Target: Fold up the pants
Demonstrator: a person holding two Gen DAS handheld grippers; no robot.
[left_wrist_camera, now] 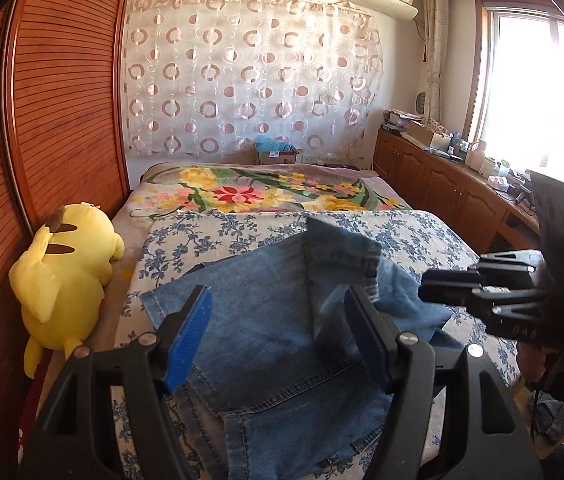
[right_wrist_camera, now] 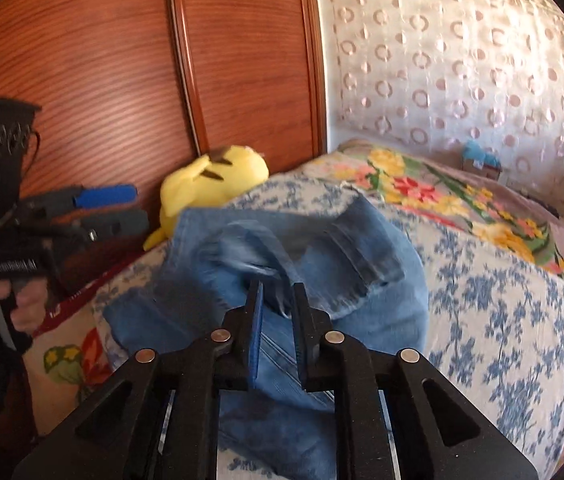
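Here, in the left wrist view, the faded blue denim pants point(left_wrist_camera: 278, 320) lie part-folded on the blue-flowered white bedsheet point(left_wrist_camera: 410, 232), to the right of the yellow plush toy point(left_wrist_camera: 66, 272), and the left gripper point(left_wrist_camera: 282, 320) hangs over them, spread and empty. In the right wrist view the right gripper point(right_wrist_camera: 278, 300) stands slightly parted above the rumpled legs, seemingly pinching nothing. A fold looks just laid, so next comes regrasping an edge to fold again.

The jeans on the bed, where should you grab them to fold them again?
Probably at the far folded edge of the jeans, near its two corners, reaching forward from the near side of the bed. The denim lies mostly flat there, so fingers could slide under and lift it back. The left hand-held gripper hovers open above the jeans; the right hand-held gripper is open only a little, holding nothing.
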